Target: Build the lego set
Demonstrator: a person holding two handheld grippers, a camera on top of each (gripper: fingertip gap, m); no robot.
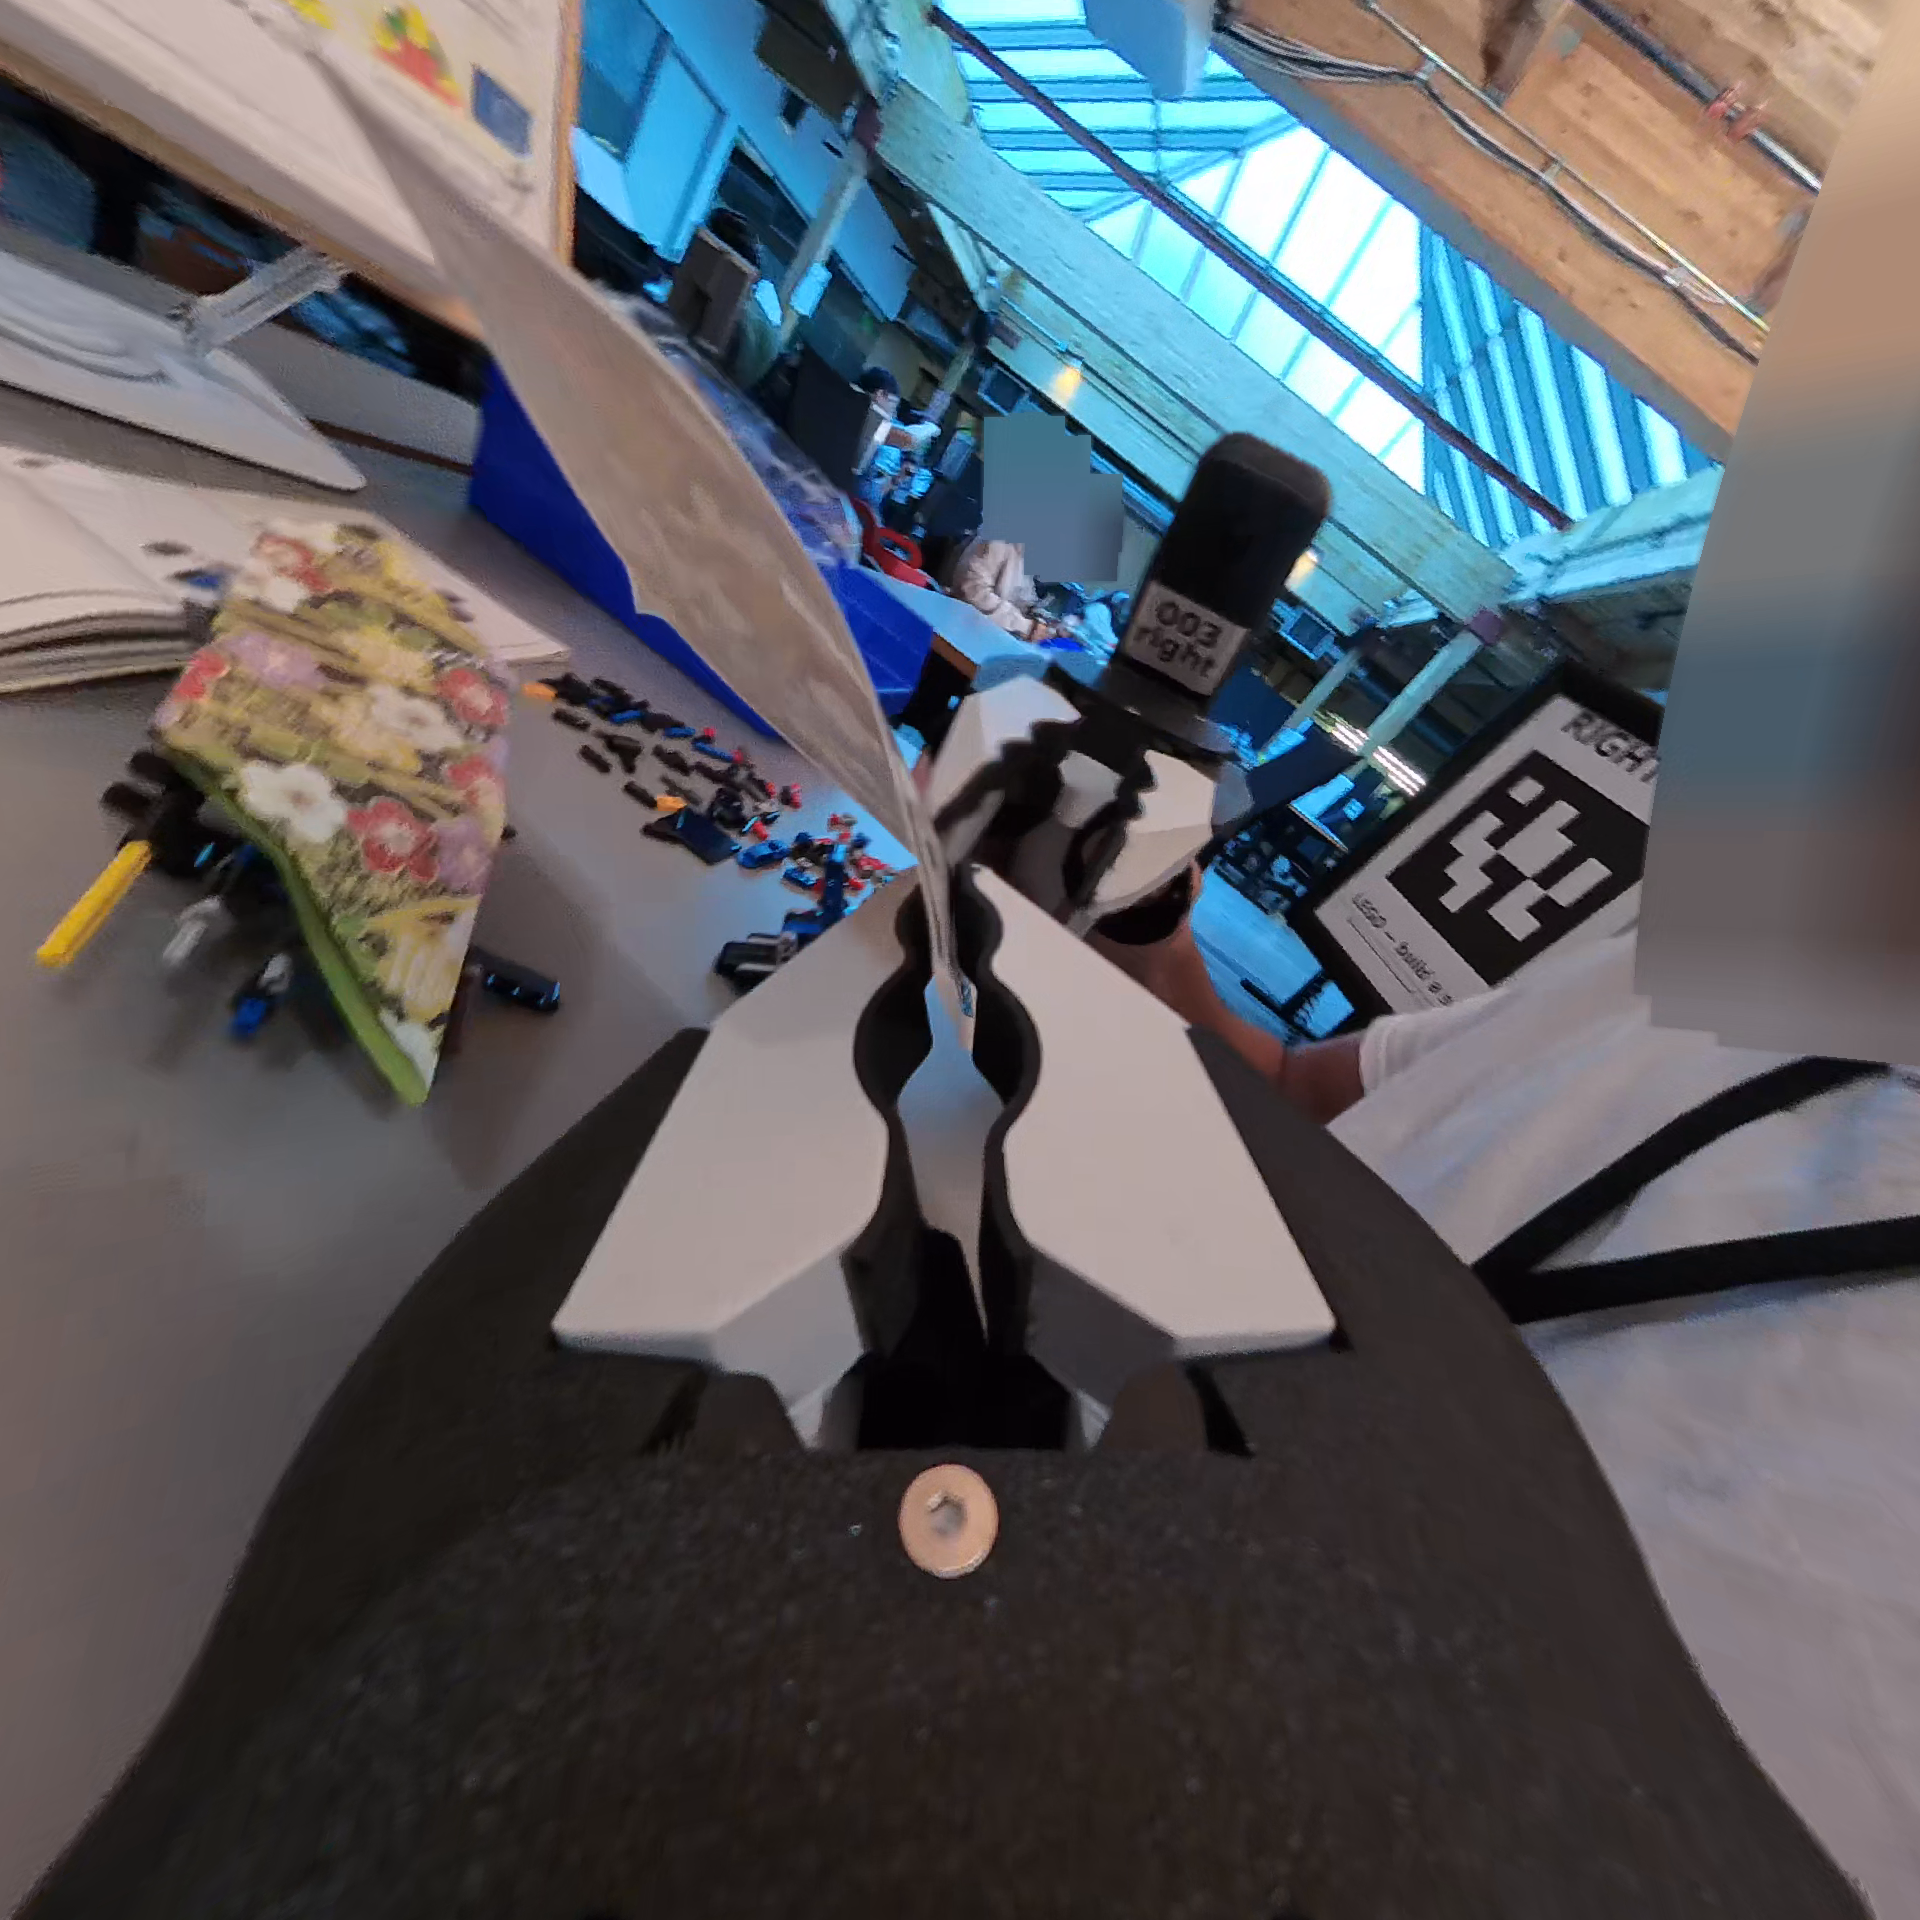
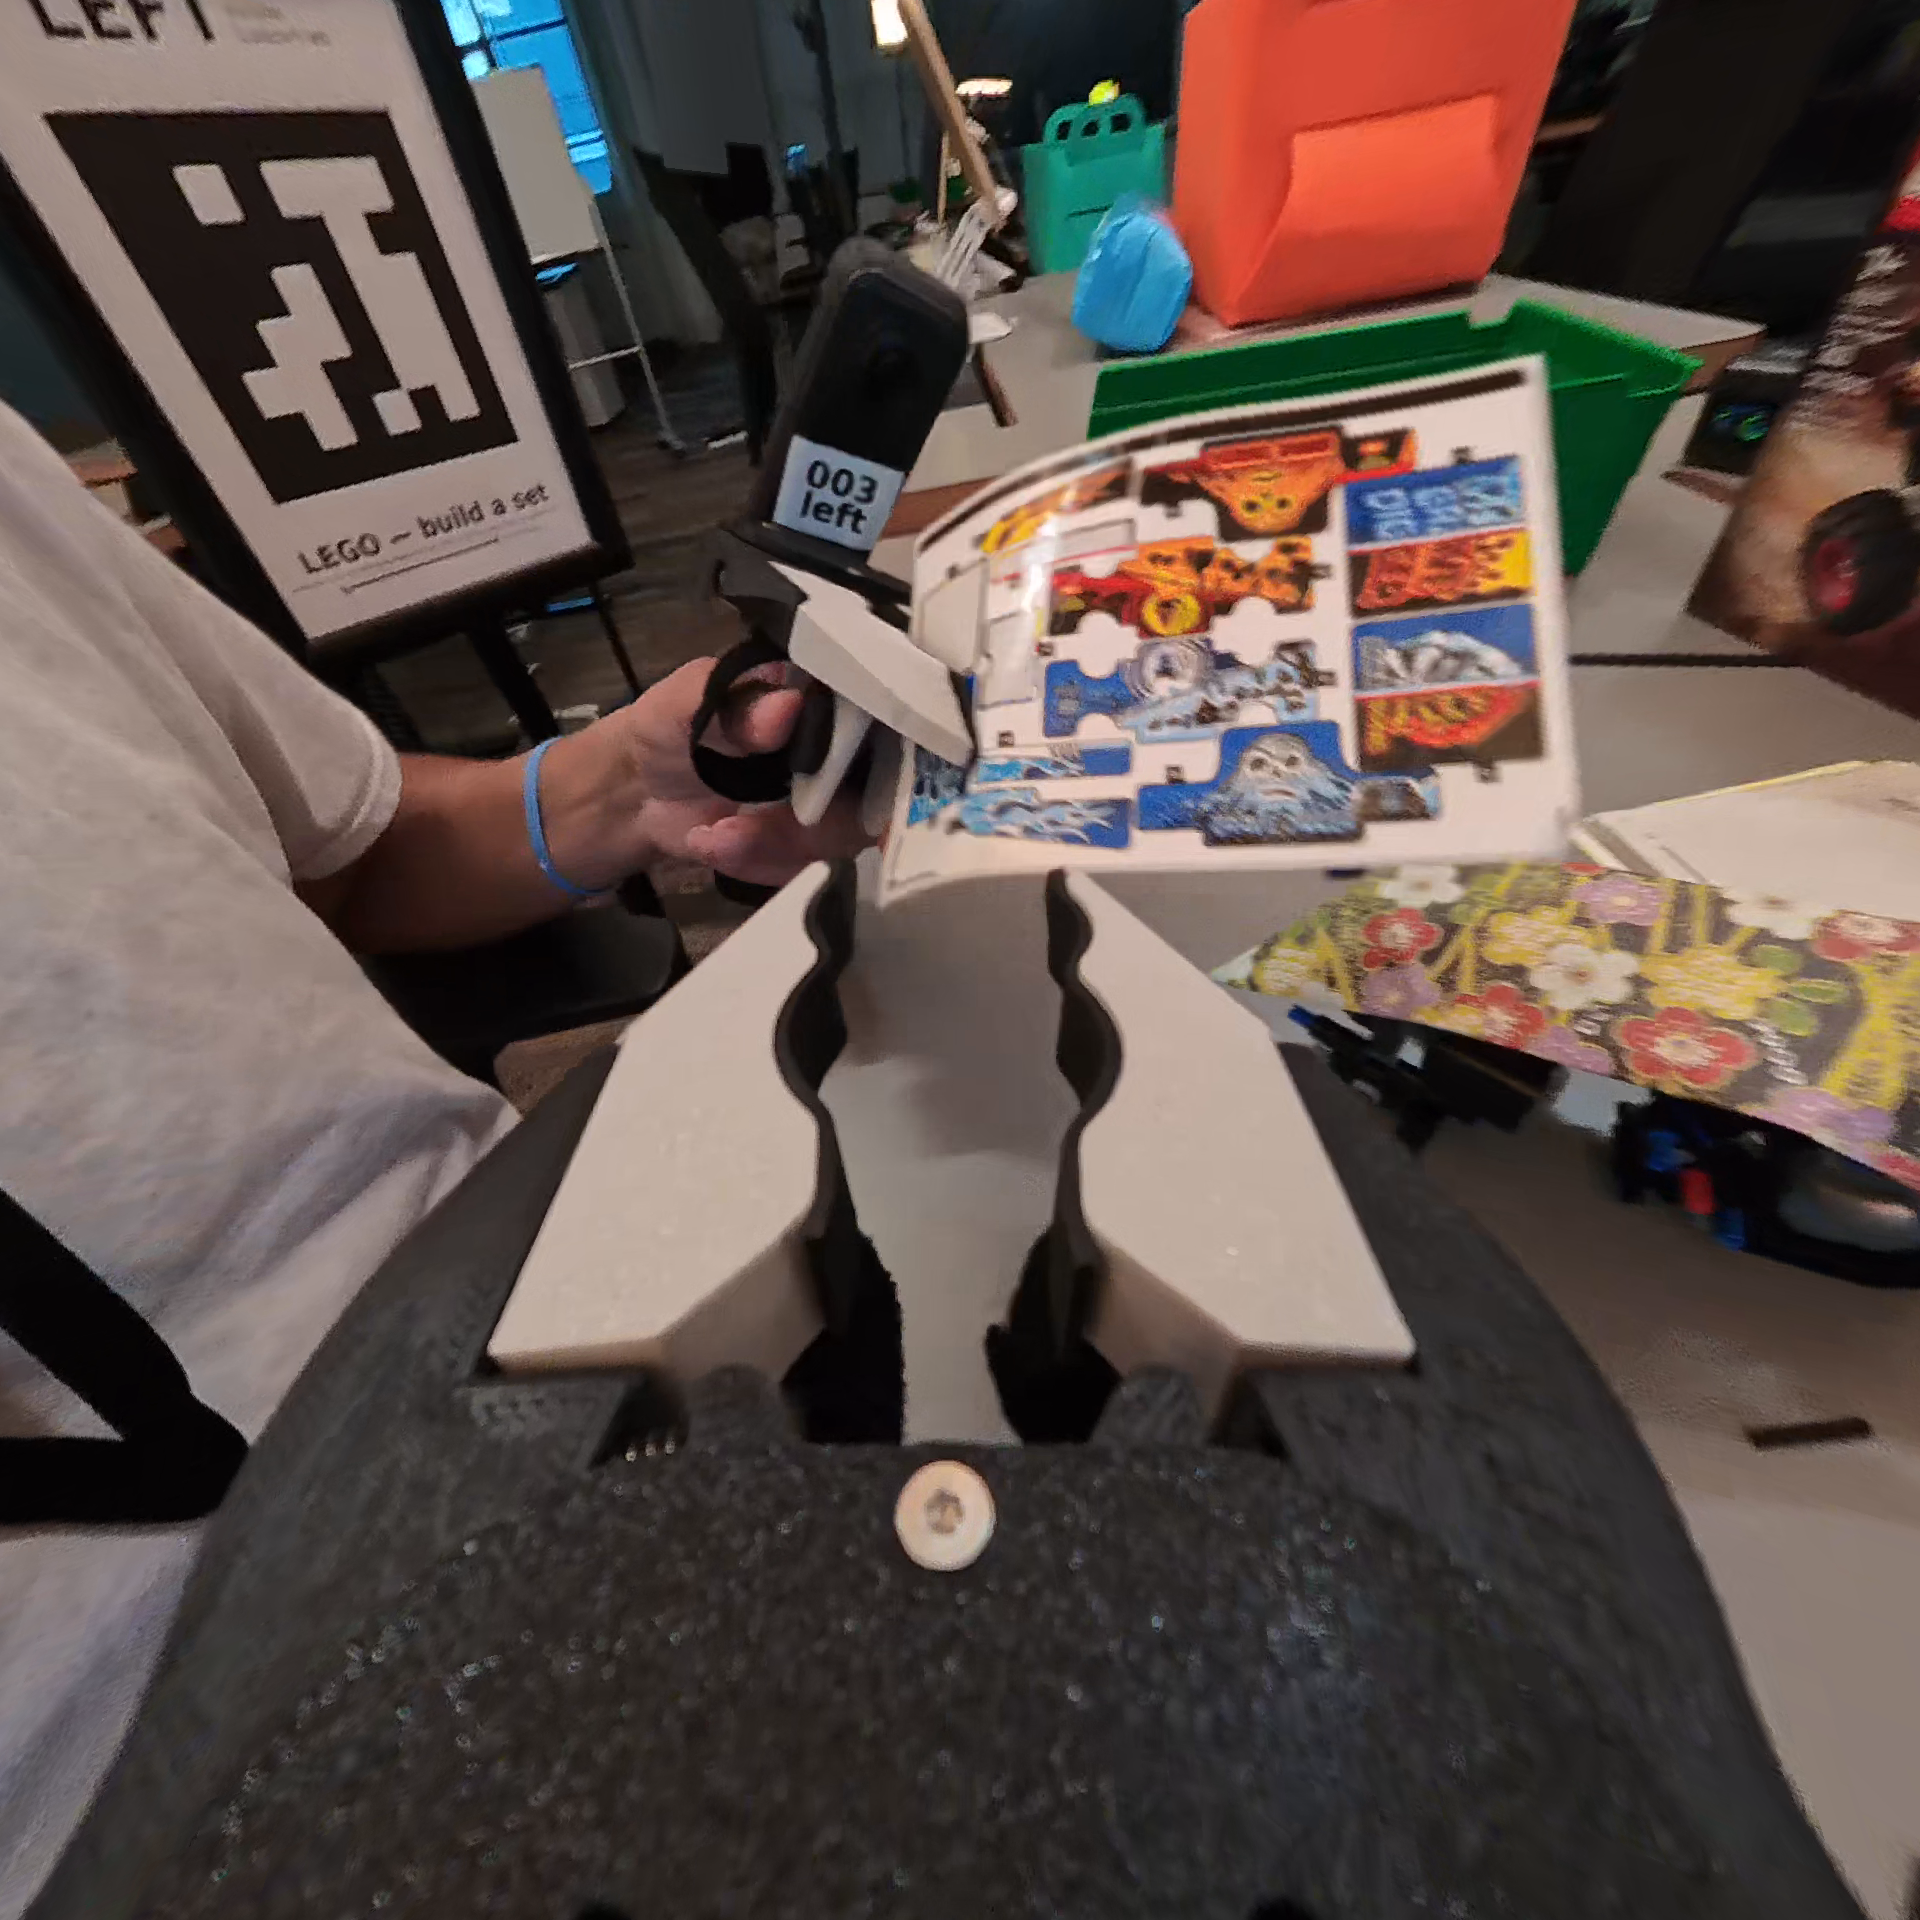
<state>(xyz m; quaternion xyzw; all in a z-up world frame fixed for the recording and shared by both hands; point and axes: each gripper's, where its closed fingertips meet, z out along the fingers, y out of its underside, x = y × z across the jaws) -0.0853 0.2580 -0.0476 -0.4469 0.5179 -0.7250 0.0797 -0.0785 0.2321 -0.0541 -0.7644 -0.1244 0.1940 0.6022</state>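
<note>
The sticker sheet (image 2: 1236, 634) is held above the counter (image 2: 1662, 1403), clamped at its near corner by the left gripper (image 1: 951, 935); the right gripper (image 2: 948, 914) (jaws apart, empty) is placed just below its lower edge.

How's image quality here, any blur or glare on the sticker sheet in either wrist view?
Left wrist view: sticker sheet seen nearly edge-on, smeared and washed out; skylights bright, bricks soft. Right wrist view: sheet face-on, mildly motion-blurred, a glare patch near its left edge; right gripper sharp; fisheye bending at the edges.
</note>
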